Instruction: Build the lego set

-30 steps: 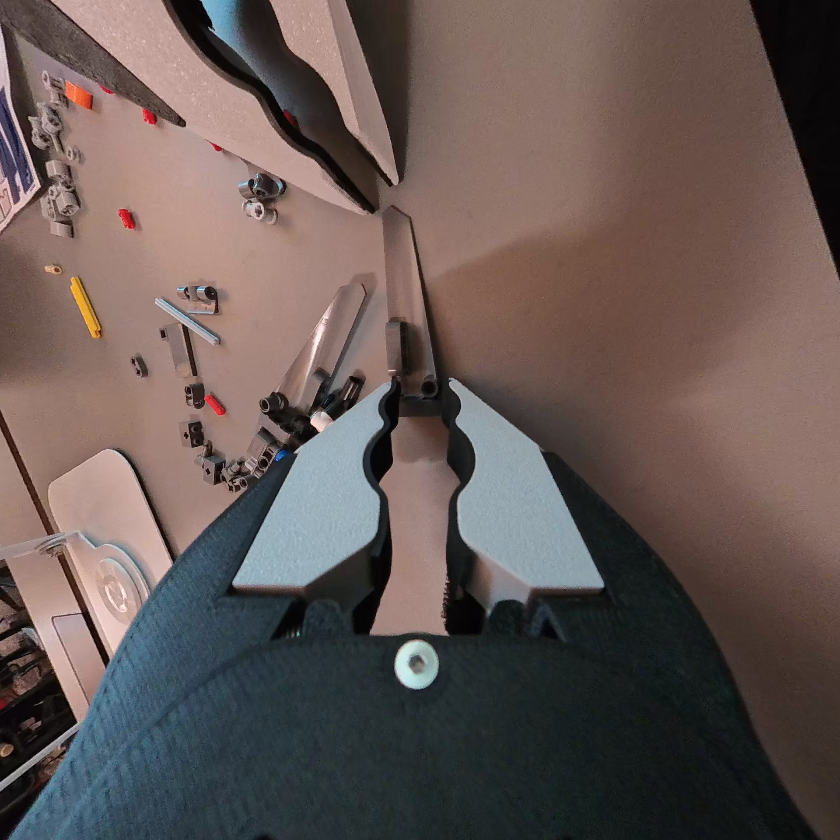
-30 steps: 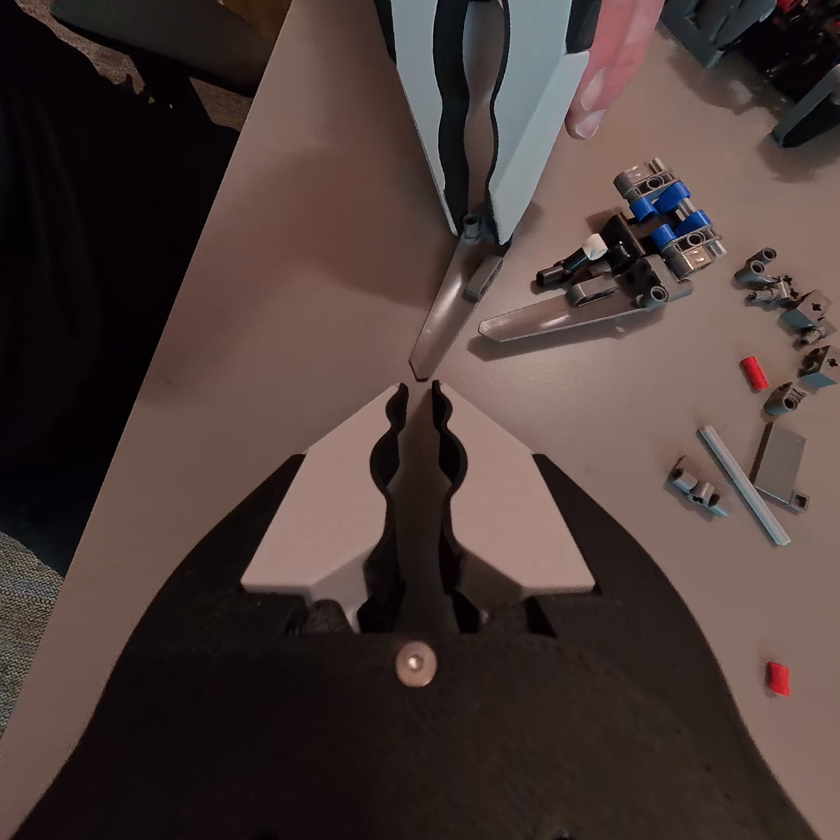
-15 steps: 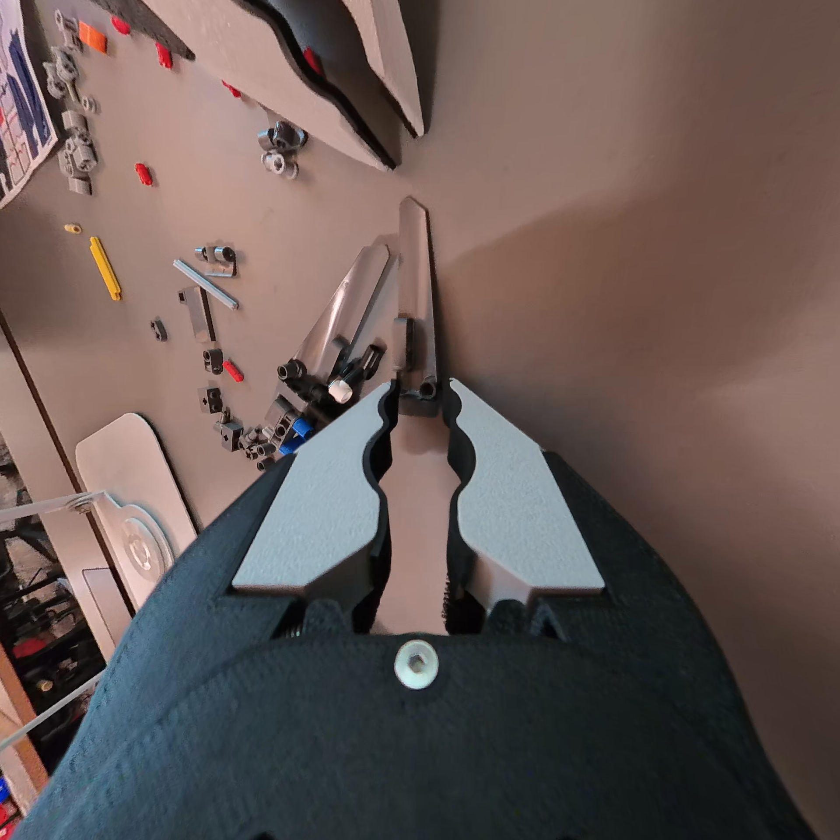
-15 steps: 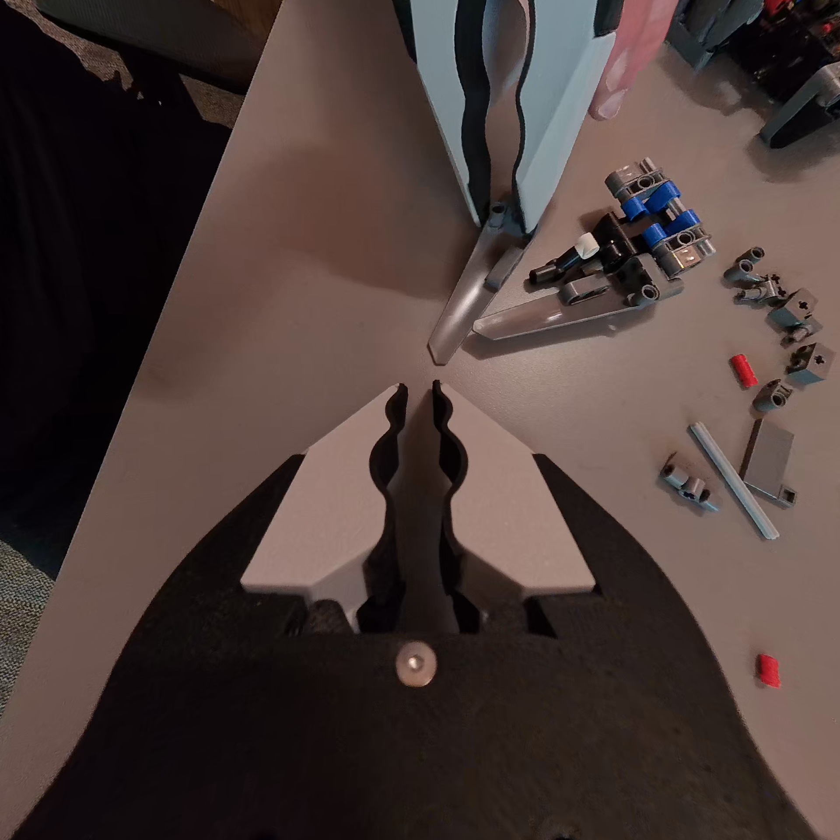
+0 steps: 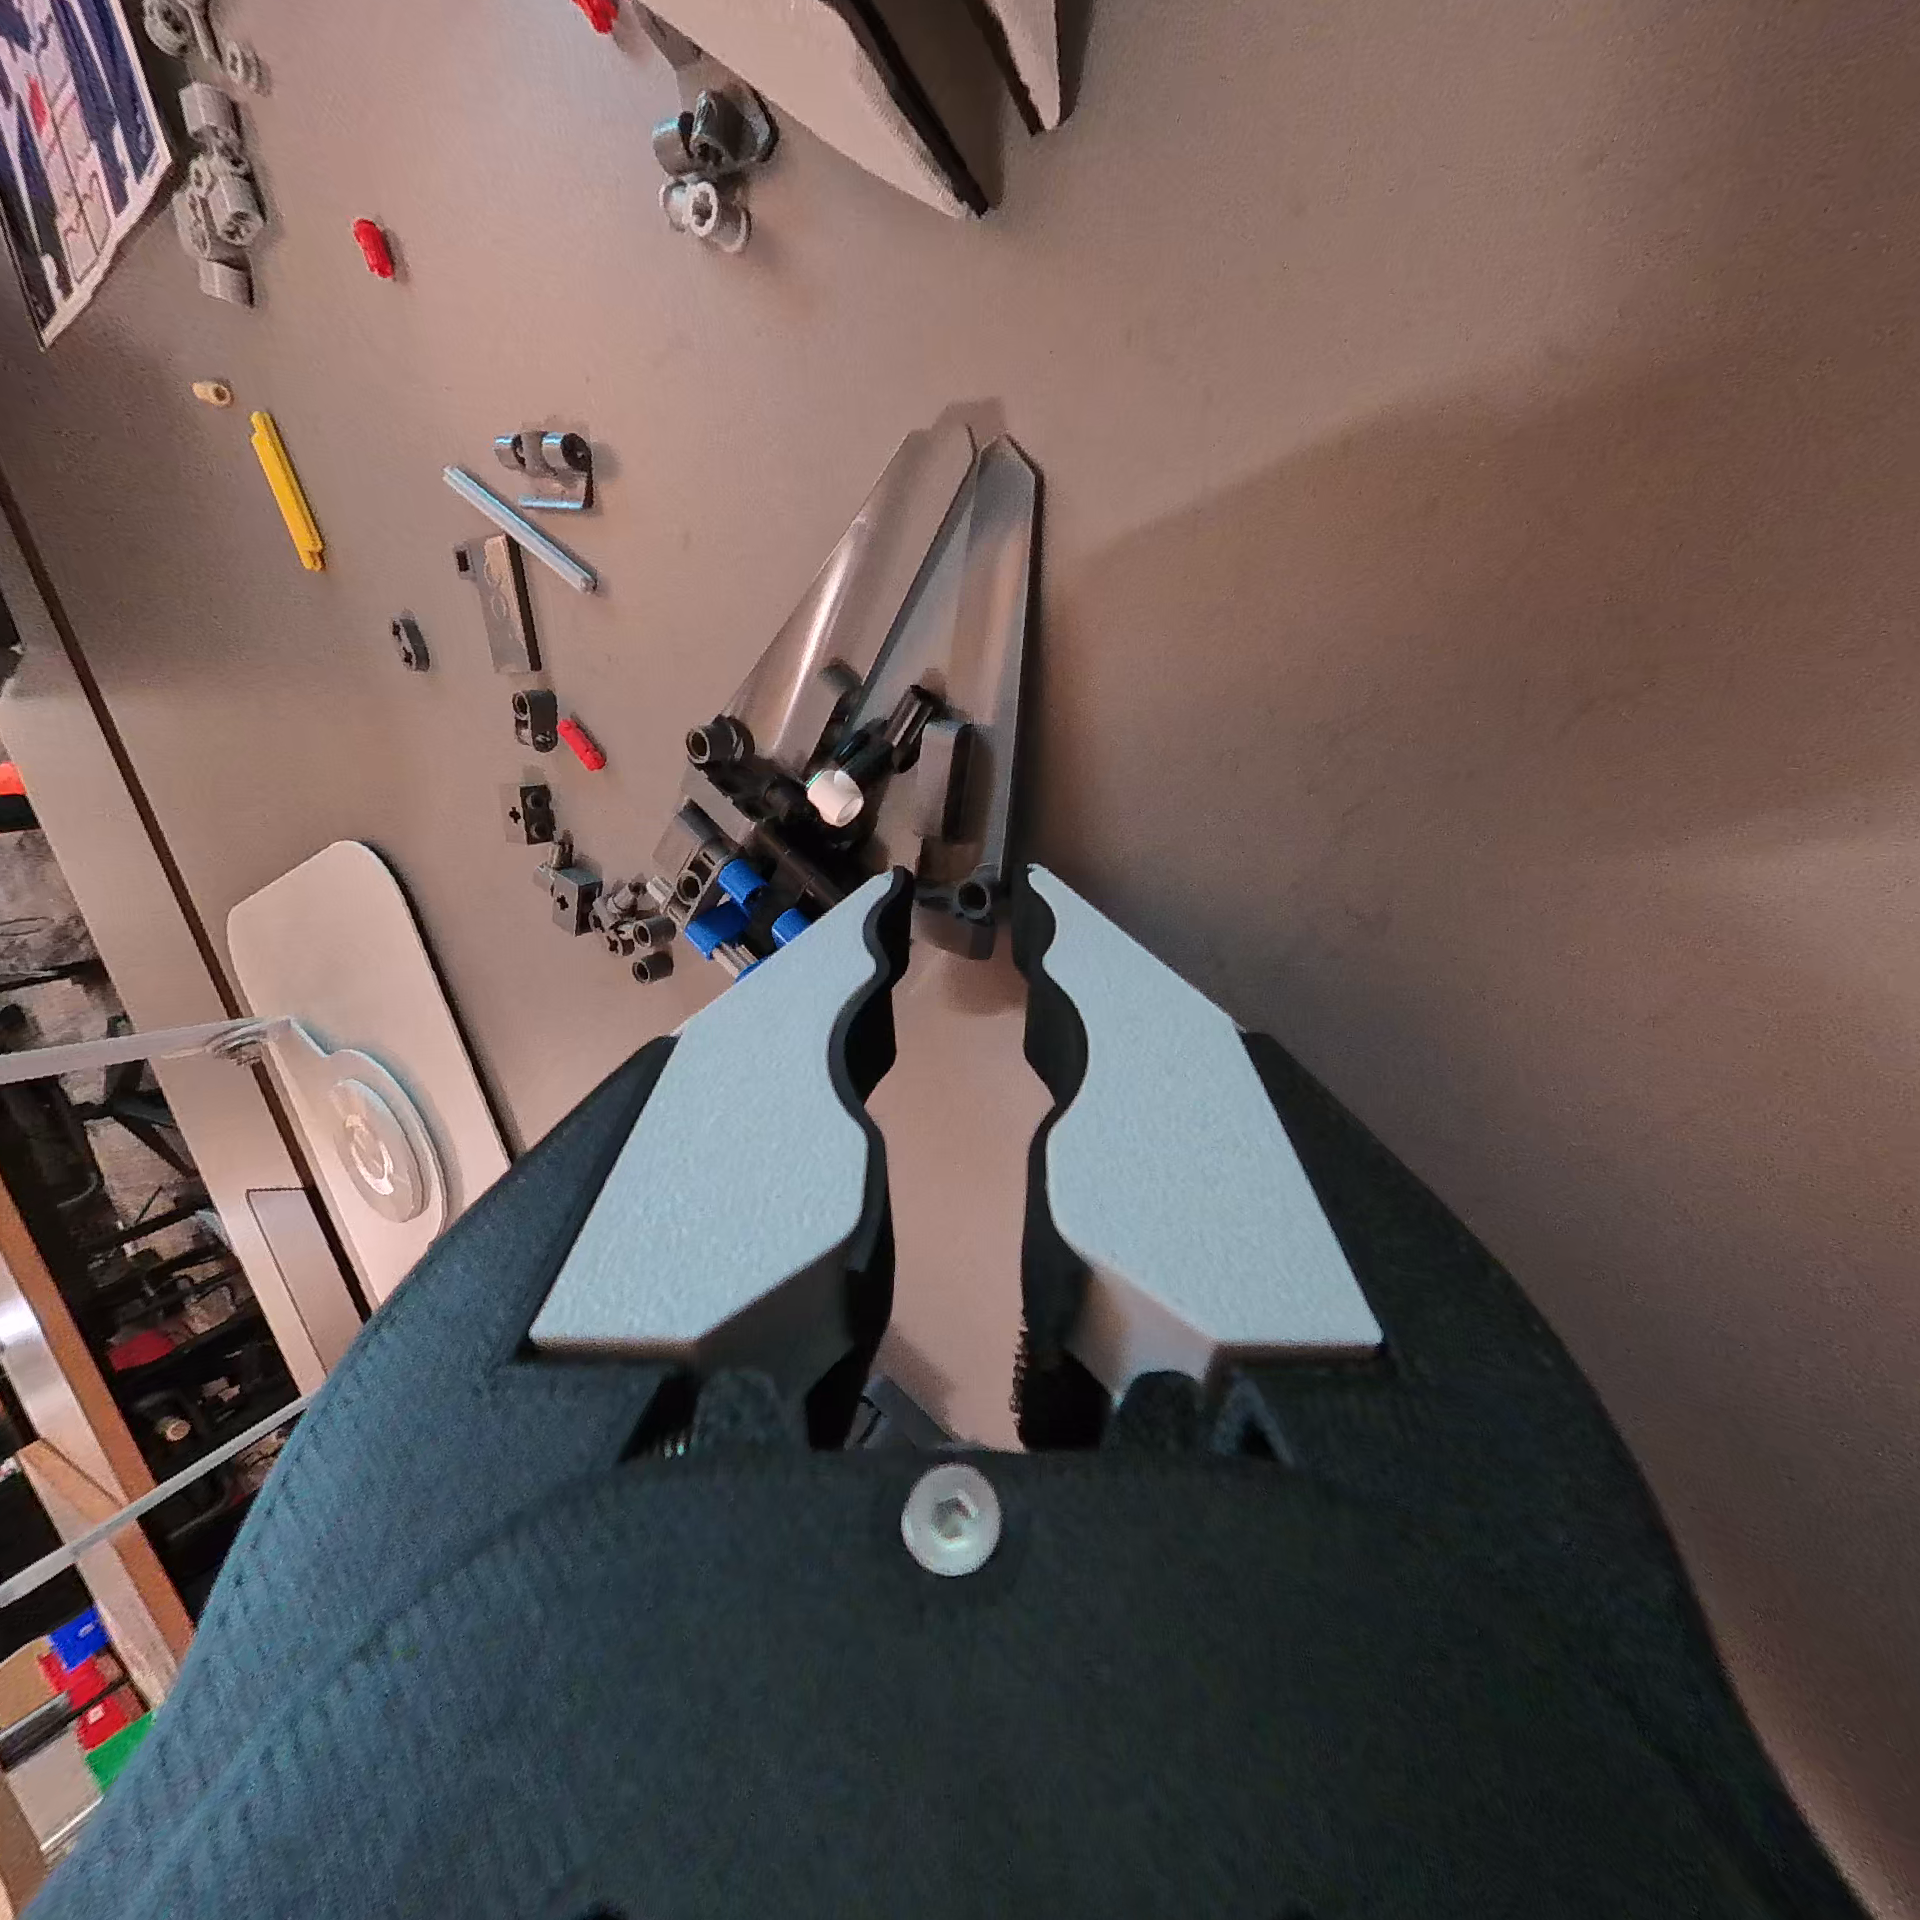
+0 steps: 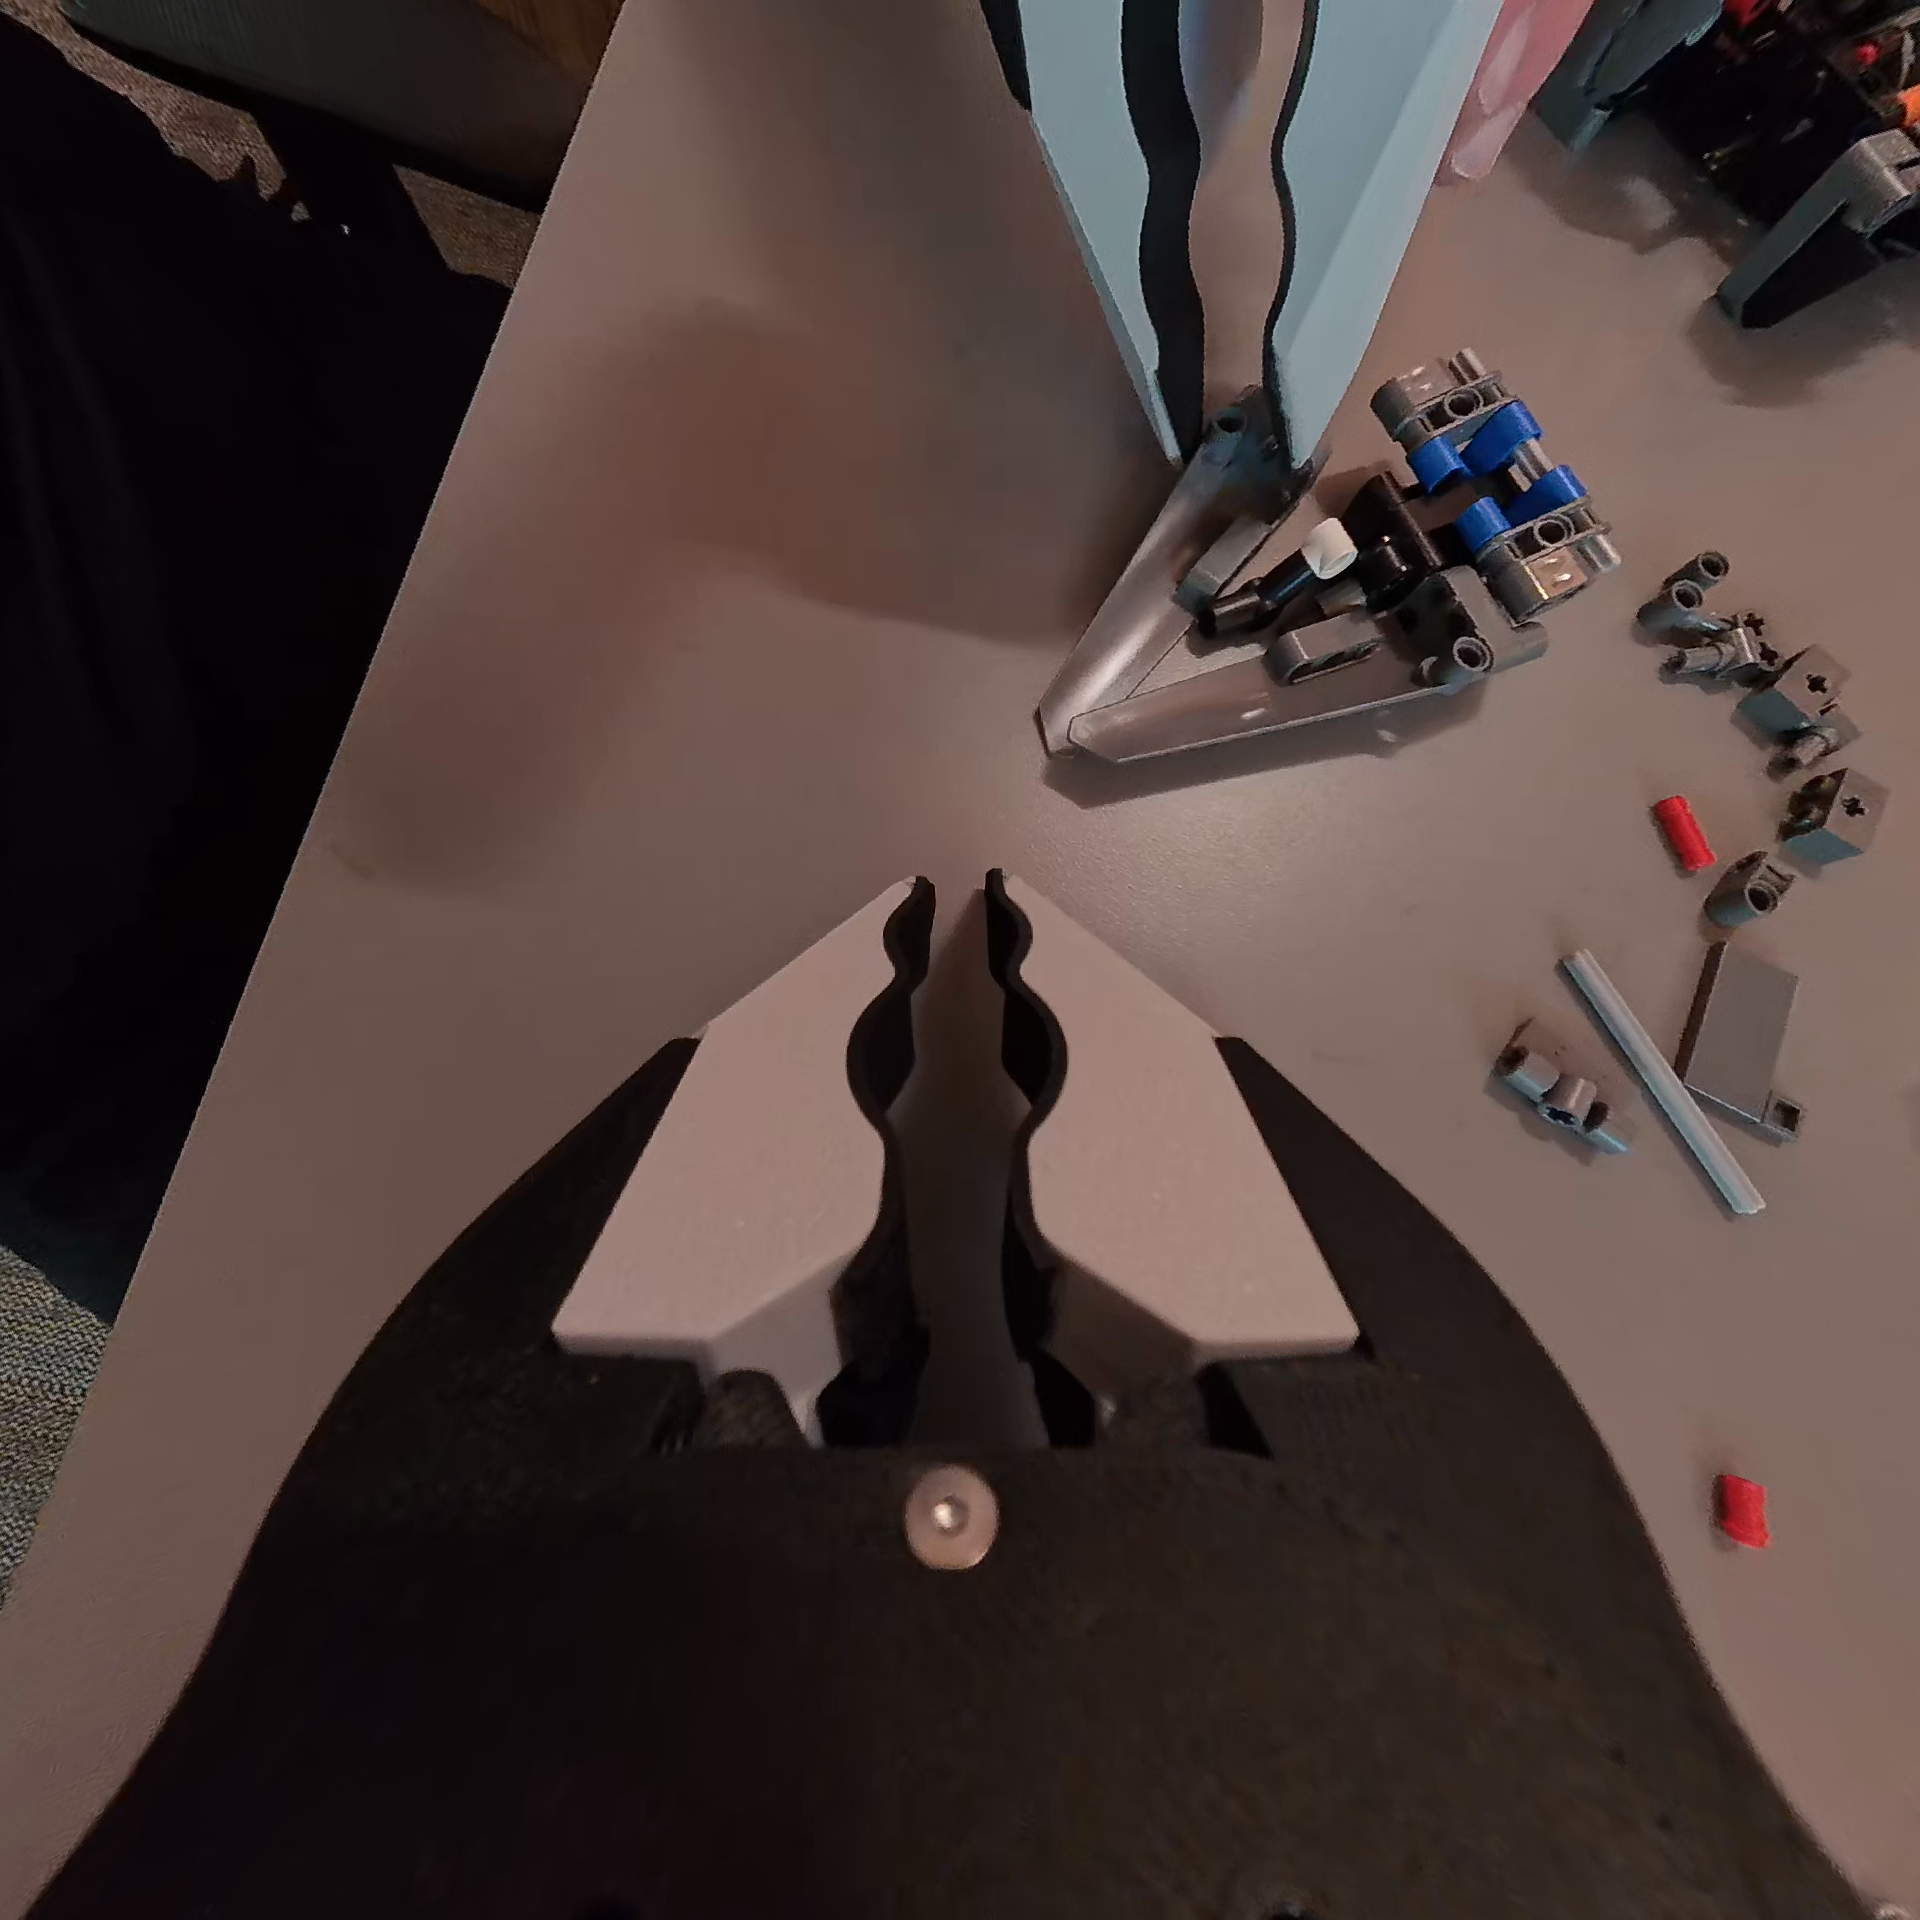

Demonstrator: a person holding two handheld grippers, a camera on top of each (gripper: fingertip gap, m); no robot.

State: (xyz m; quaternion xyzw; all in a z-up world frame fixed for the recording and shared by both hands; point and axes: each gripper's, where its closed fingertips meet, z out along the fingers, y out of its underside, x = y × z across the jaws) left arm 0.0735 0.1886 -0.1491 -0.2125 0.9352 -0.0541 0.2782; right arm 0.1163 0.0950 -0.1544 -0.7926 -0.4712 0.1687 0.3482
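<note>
In the left wrist view the left gripper point(image 5: 961, 902) pinches the holed end of a long grey pointed panel point(image 5: 1006, 623) at the centre of the frame, its fingertips point(image 5: 883, 914) closed on that end. The panel's tip meets the tip of a second grey panel on the lego model point(image 5: 790, 790) just to its left, so the 2 form a narrow V. The model carries black beams, blue connectors and a white pin. Loose pieces lie on the table point(image 5: 1455, 727) toward the upper left — a yellow axle point(image 5: 286, 506), a light grey rod point(image 5: 520, 530) and a red pin point(image 5: 374, 247).

In the right wrist view the right gripper point(image 6: 954, 883) sits at the centre of the frame above bare table, holding nothing, its jaws almost together with a thin gap between the tips. The model lies in the upper right, well apart from it — the left gripper comes down onto it from the top edge.
</note>
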